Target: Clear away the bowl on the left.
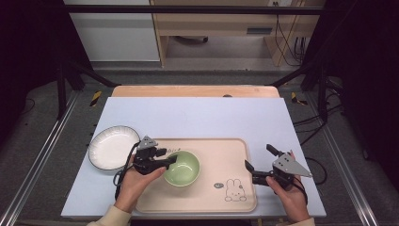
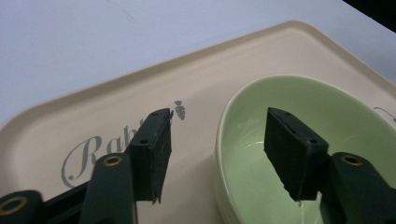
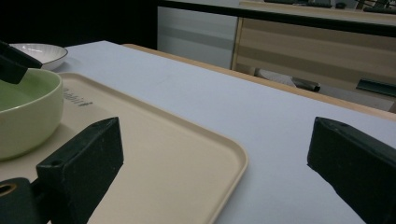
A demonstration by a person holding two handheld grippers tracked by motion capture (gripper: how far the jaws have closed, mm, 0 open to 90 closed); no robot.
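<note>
Two tools working over a beige tray (image 1: 235, 197) on a white desk (image 1: 197, 117). Left tool (image 2: 217, 140) straddling the near rim of a green bowl (image 1: 182, 168), one jaw outside over the tray, the other inside the bowl, pads standing clear of the wall, so released, not gripping. Bowl sitting upright on the tray's left half, apparently empty. Right tool (image 3: 215, 163) hovering wide open over the tray's right edge, holding nothing. White plate (image 1: 111, 147) lying on the desk just left of the tray. Judging by the gloss, looking like glazed ceramic: stiff, fairly heavy, slippery, chippable. Likely gripping best by pinching the rim wall, one jaw inside, one outside, squeezing firmly and lifting level.
</note>
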